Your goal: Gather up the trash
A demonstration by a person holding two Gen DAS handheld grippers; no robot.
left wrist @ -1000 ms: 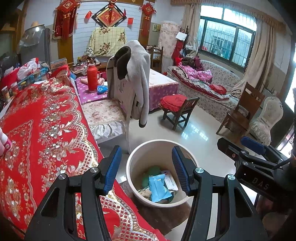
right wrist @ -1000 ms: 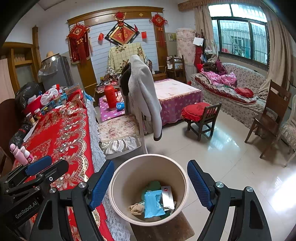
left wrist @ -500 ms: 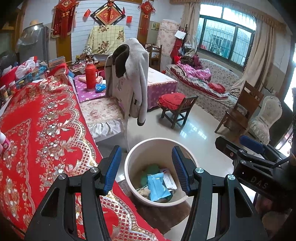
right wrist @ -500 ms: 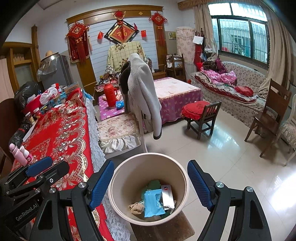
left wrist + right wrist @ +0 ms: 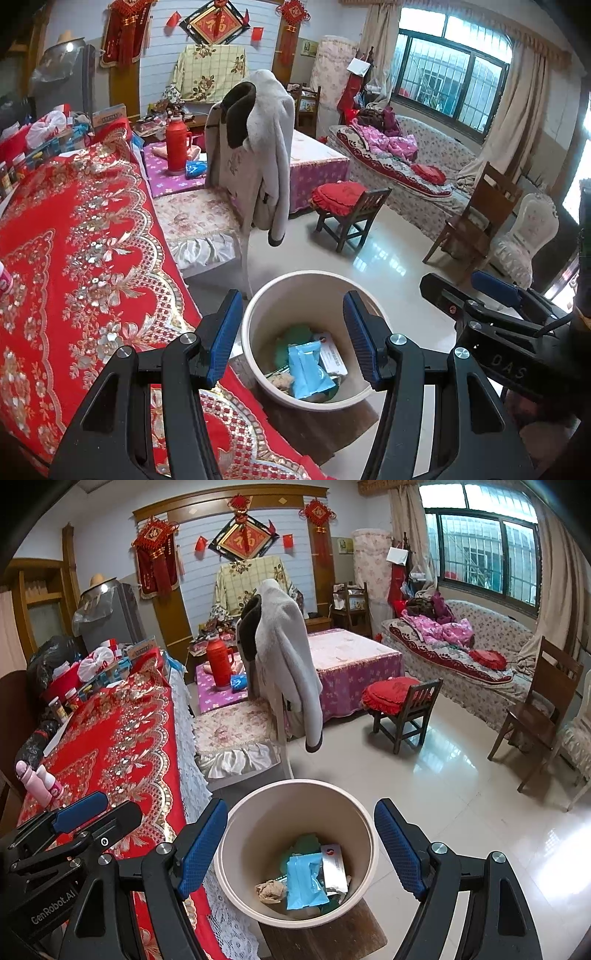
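A beige round bin point(image 5: 258, 325) point(image 5: 236, 849) stands on a low wooden stool beside the red-clothed table. It holds a blue packet point(image 5: 306, 369) point(image 5: 304, 880), a white packet point(image 5: 334, 867), crumpled brown paper point(image 5: 271, 890) and something green. My left gripper point(image 5: 291, 332) is open and empty above the bin's near rim. My right gripper point(image 5: 301, 847) is open and empty, held over the bin's mouth. Each gripper shows at the side of the other's view.
The table with red embroidered cloth point(image 5: 74, 258) point(image 5: 118, 738) lies to the left, with pink bottles point(image 5: 37, 782) on it. A covered chair with a grey coat point(image 5: 266, 147) point(image 5: 288, 657) stands behind the bin. A small wooden chair point(image 5: 402, 709) stands on the tiled floor.
Both views have shifted slightly, with the bin a little lower and nearer in frame. The grippers stay open and the bin's contents are the same.
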